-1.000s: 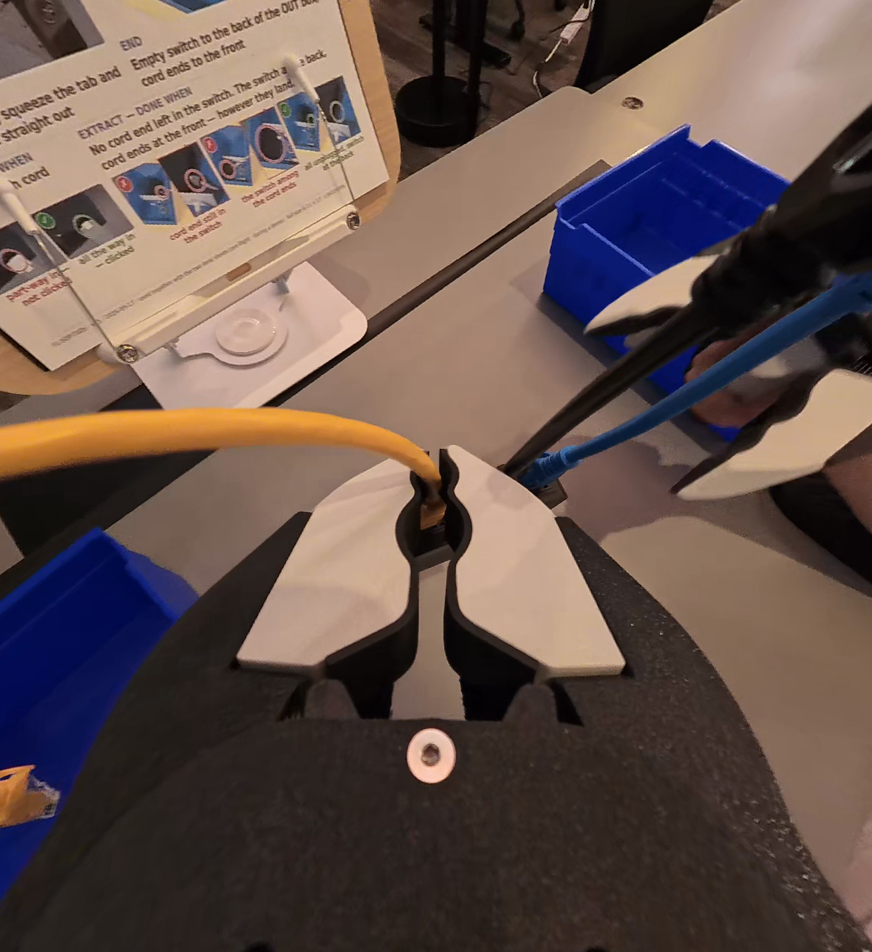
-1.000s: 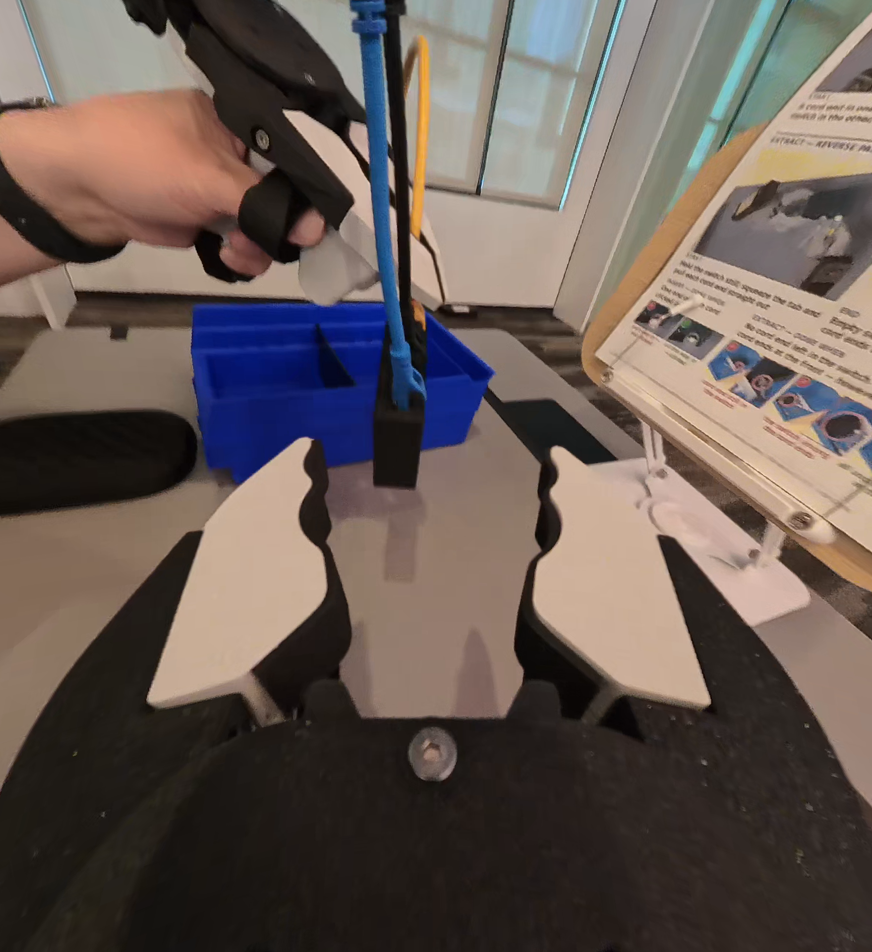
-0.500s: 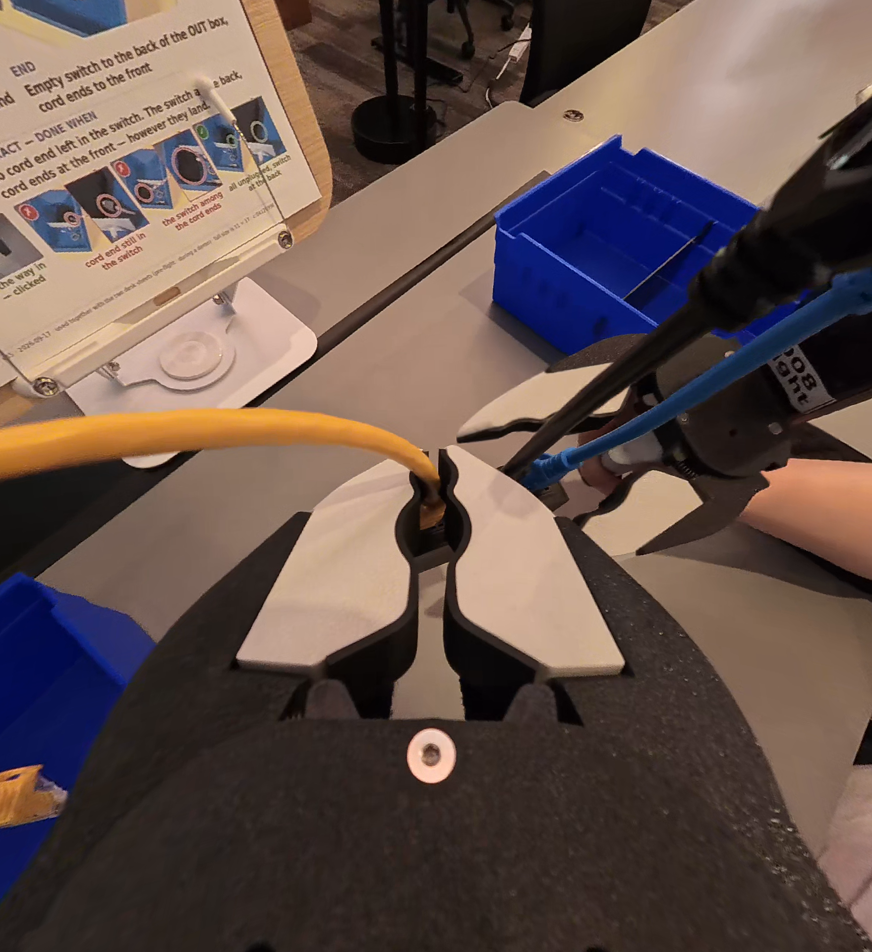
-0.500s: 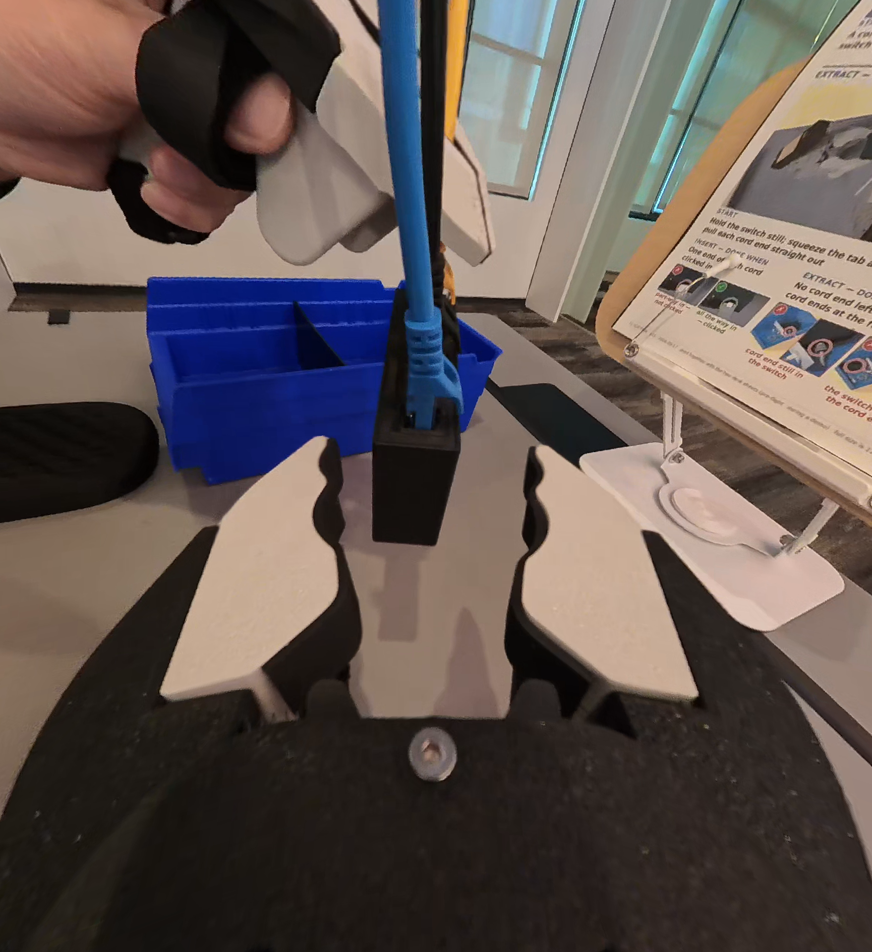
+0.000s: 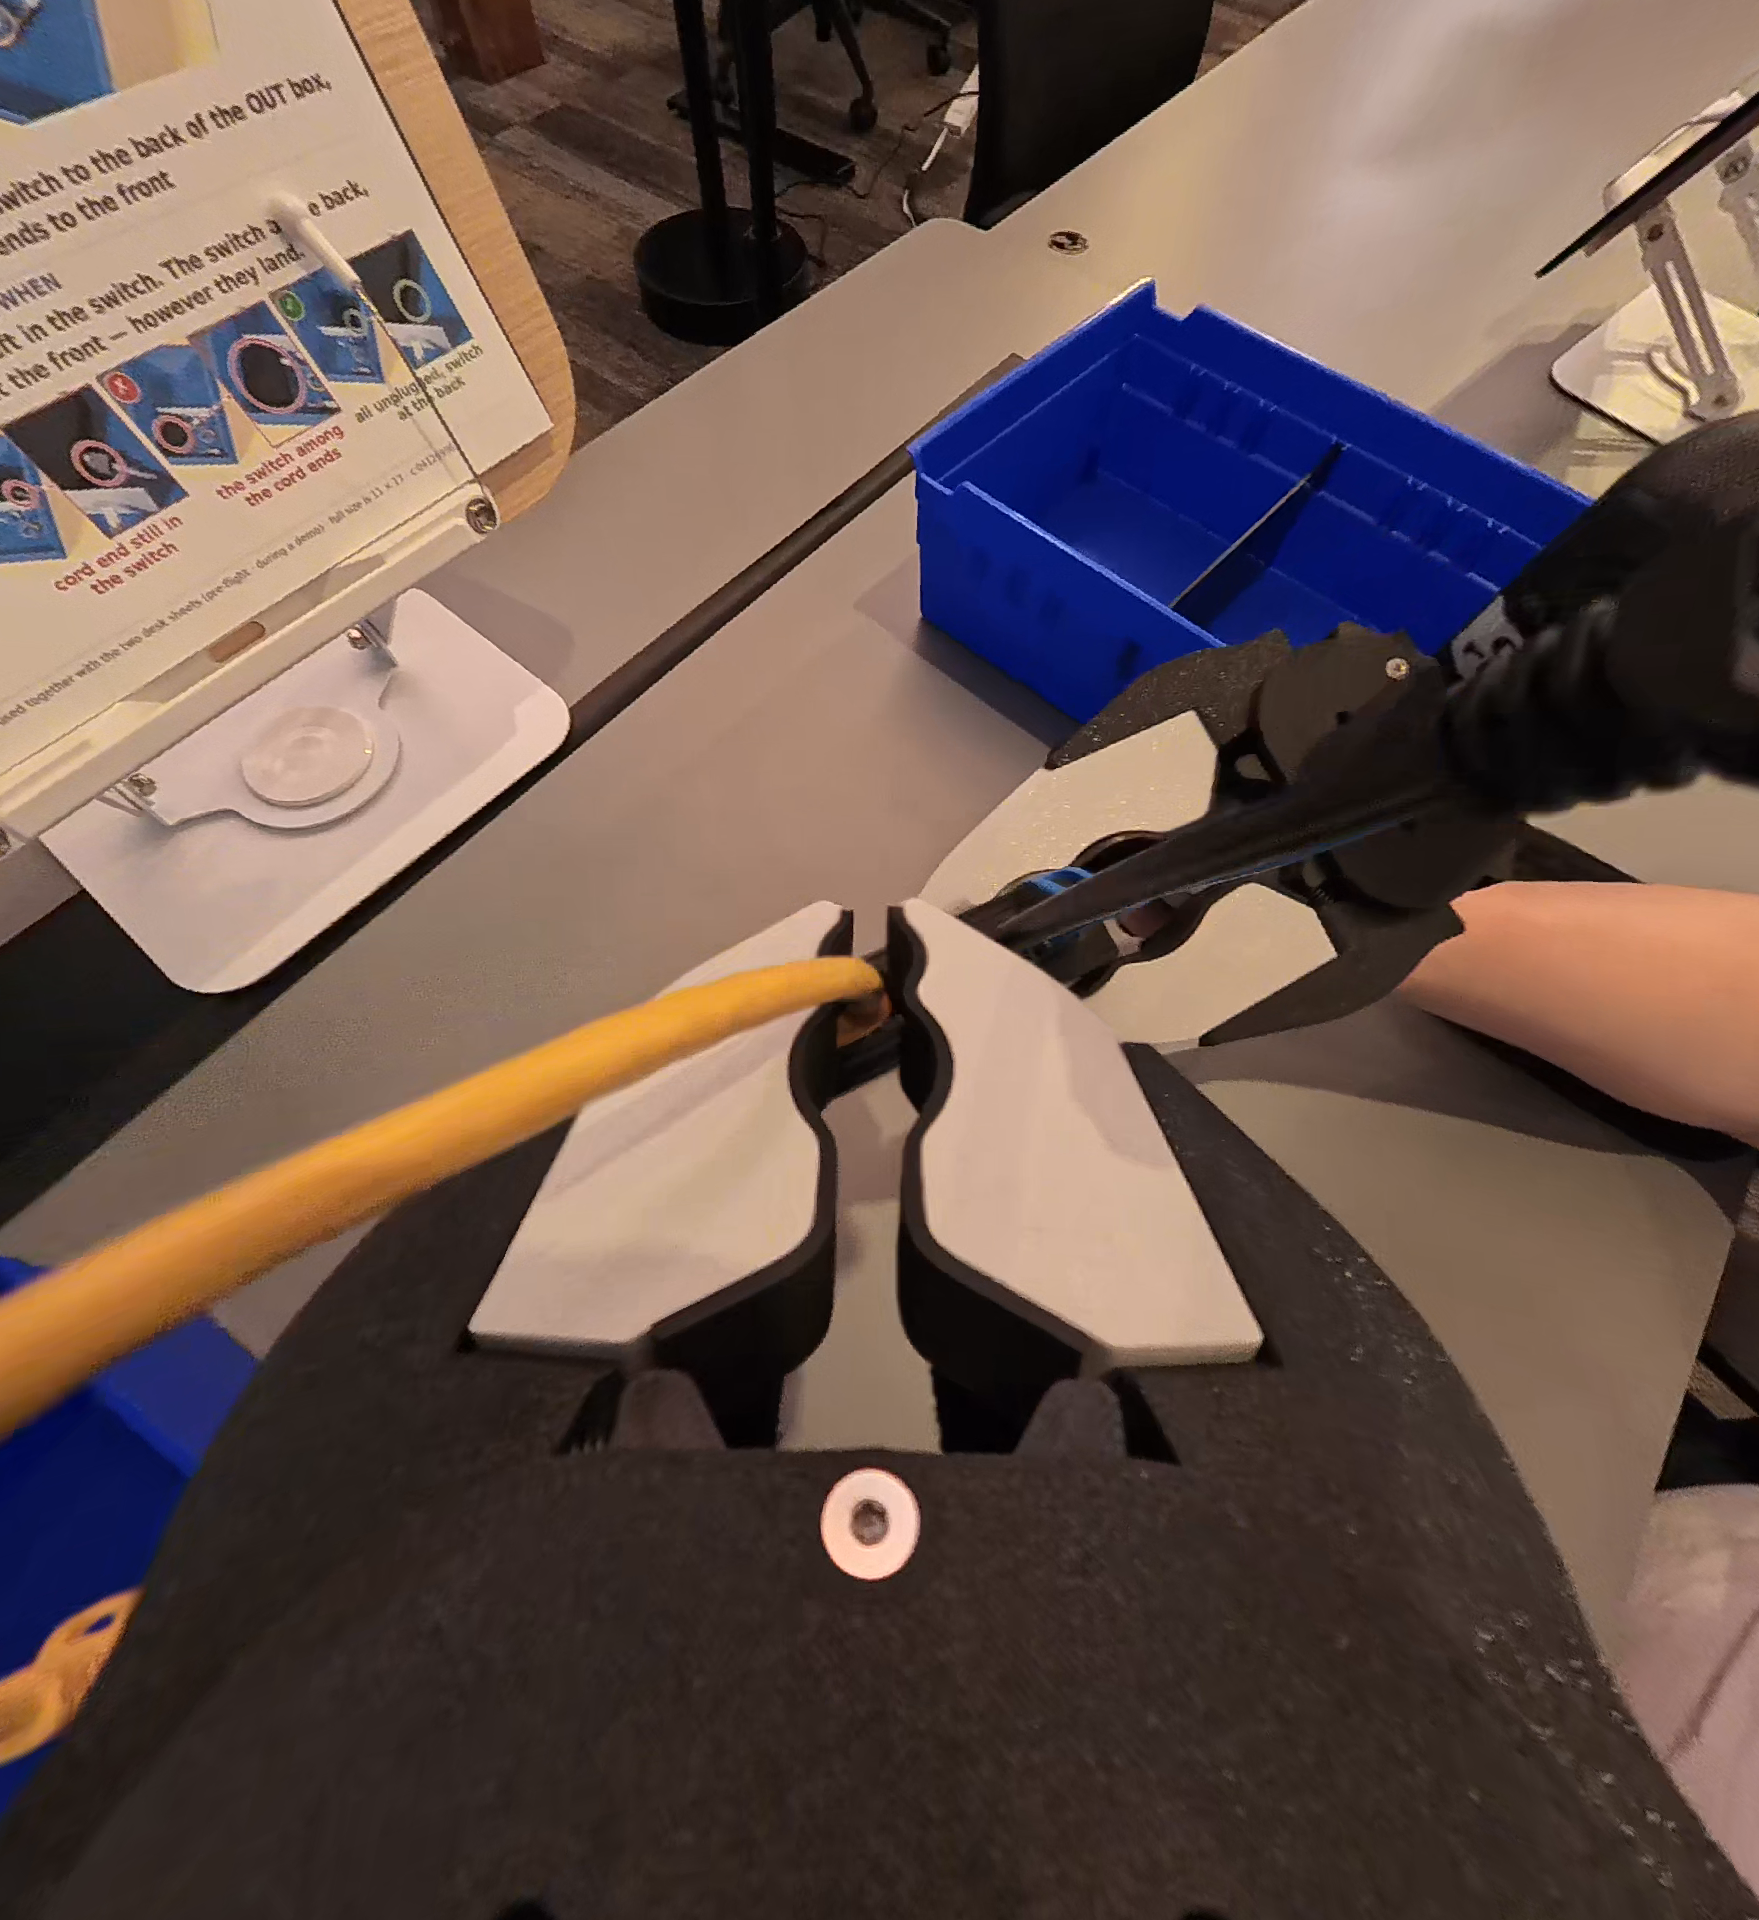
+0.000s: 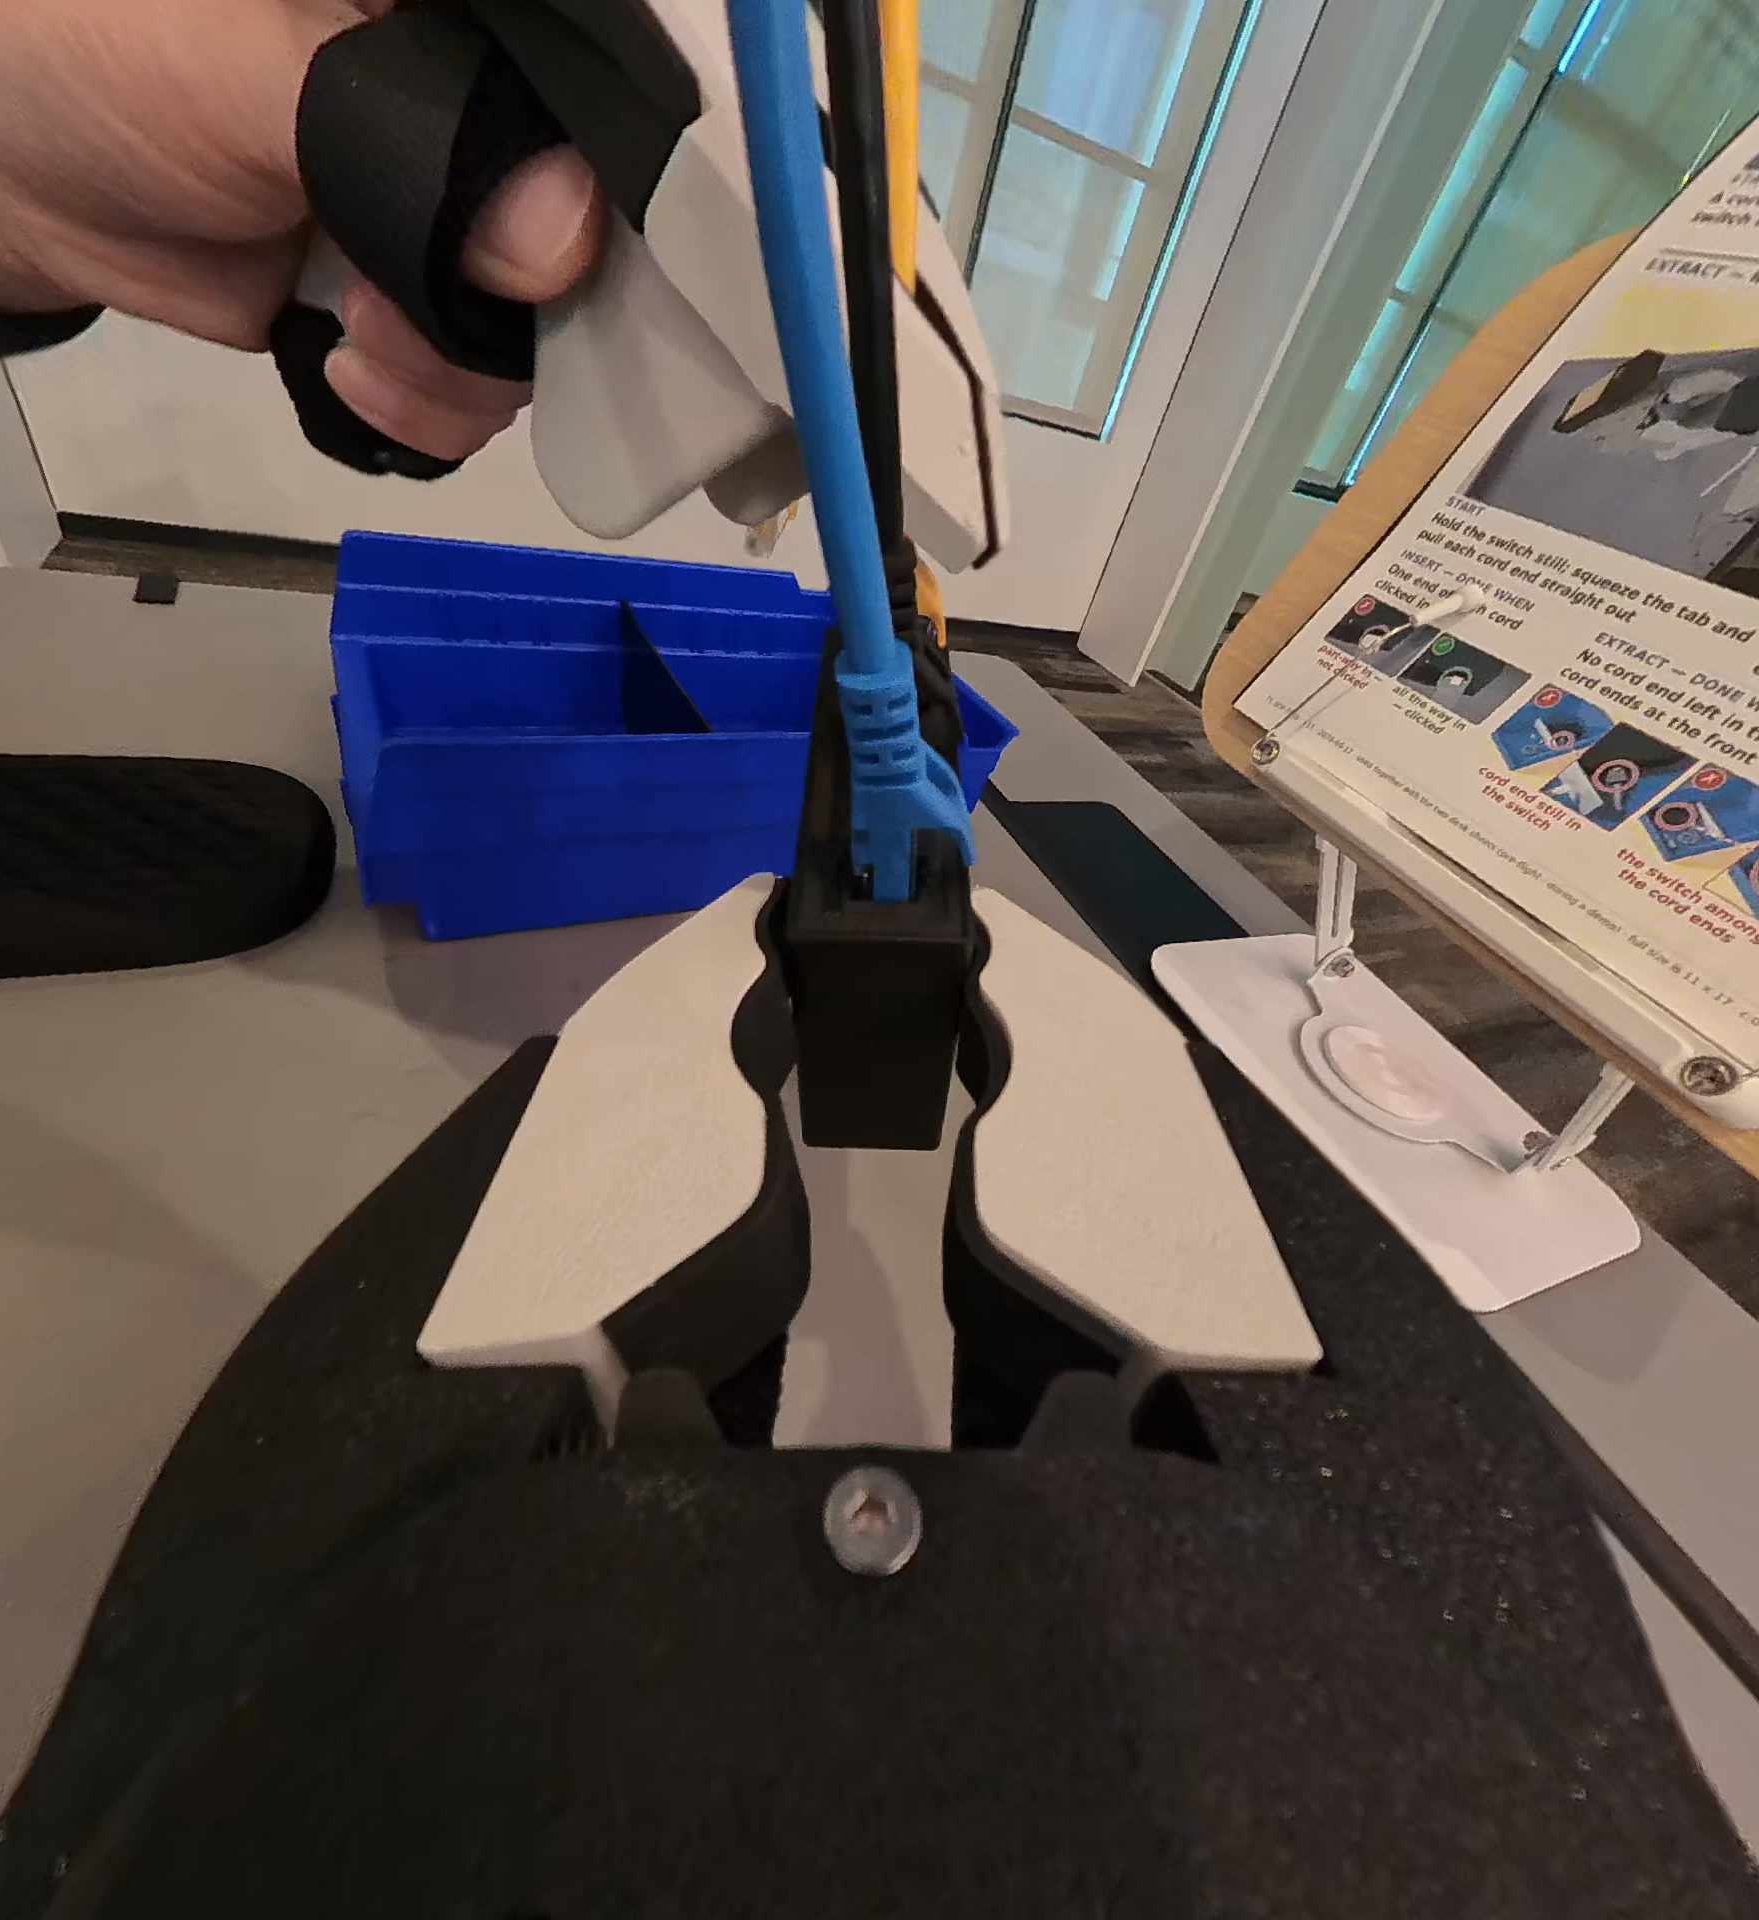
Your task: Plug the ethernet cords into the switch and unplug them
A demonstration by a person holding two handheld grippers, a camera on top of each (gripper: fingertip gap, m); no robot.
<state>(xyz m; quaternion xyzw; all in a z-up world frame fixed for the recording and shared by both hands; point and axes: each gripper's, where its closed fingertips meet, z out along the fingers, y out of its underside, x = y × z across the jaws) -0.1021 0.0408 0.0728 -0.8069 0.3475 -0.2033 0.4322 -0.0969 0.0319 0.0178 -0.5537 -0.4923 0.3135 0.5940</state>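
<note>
In the right wrist view my right gripper (image 6: pixel 870 904) is shut on the small black switch (image 6: pixel 875 1039), which stands upright on the grey table. A blue cord (image 6: pixel 802 364) is plugged into its top, with a black cord (image 6: pixel 864 312) and a yellow cord (image 6: pixel 901 156) behind it. In the left wrist view my left gripper (image 5: pixel 867 935) is shut on the yellow cord (image 5: pixel 439 1132) at its plug end, right at the switch. My own fingers mostly hide the switch there. The right gripper's fingers (image 5: pixel 1114 800) show just to the right.
A divided blue bin (image 5: pixel 1010 582) stands behind the switch and also shows in the right wrist view (image 6: pixel 542 810). A second blue bin (image 5: pixel 23 1455) at lower left holds the yellow cord's other end (image 5: pixel 23 1704). An instruction board on a white stand (image 6: pixel 1581 727) is at the right. A black pad (image 6: pixel 75 852) lies at the left. My hands' fingertips stand some 6 cm from each other.
My right gripper has moved forward to the switch and closed on it. My left gripper has stayed shut on the yellow cord at the switch.
</note>
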